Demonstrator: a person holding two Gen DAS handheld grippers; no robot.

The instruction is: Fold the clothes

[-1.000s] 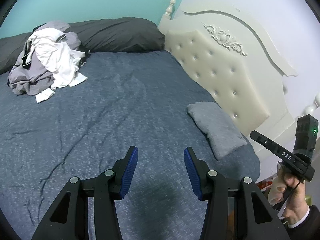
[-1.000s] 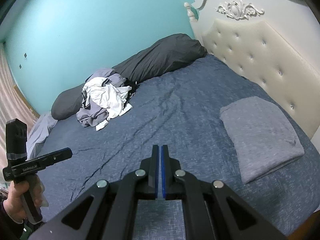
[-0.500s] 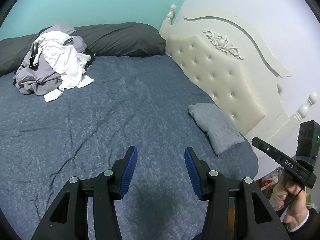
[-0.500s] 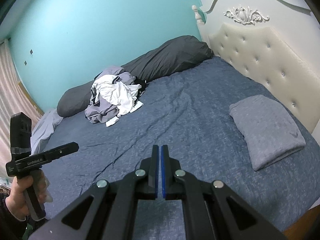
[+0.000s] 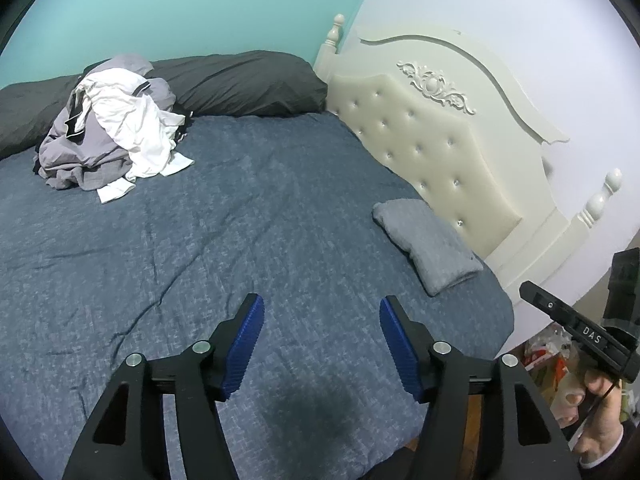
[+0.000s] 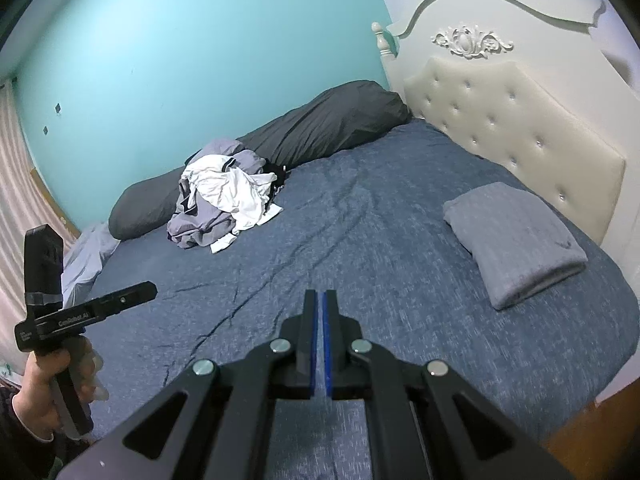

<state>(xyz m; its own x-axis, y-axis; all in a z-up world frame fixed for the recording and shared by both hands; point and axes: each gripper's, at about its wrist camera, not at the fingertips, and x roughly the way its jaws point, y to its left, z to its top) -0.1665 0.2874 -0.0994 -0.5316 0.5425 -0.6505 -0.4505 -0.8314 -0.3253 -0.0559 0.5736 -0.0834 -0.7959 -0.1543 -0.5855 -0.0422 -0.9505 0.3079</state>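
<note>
A pile of unfolded grey and white clothes [image 5: 112,136] lies at the far left of the blue bed [image 5: 248,220], near the dark pillows; it also shows in the right wrist view [image 6: 224,196]. A folded grey garment [image 5: 428,244] lies by the headboard, also in the right wrist view [image 6: 516,240]. My left gripper [image 5: 320,312] is open and empty above the bed's near edge. My right gripper [image 6: 320,304] is shut and empty, held over the near edge. Each gripper shows in the other's view, the right one [image 5: 576,328] and the left one [image 6: 88,312].
A cream tufted headboard [image 5: 432,144] borders the bed's right side. Long dark pillows [image 5: 240,84] lie along the teal wall. A pale sheet bundle [image 6: 84,256] hangs off the far left corner. Bags and clutter [image 5: 548,356] sit on the floor at the right.
Both grippers have drawn back and up from the bed, so more of the bed and headboard shows. The jaws have not changed.
</note>
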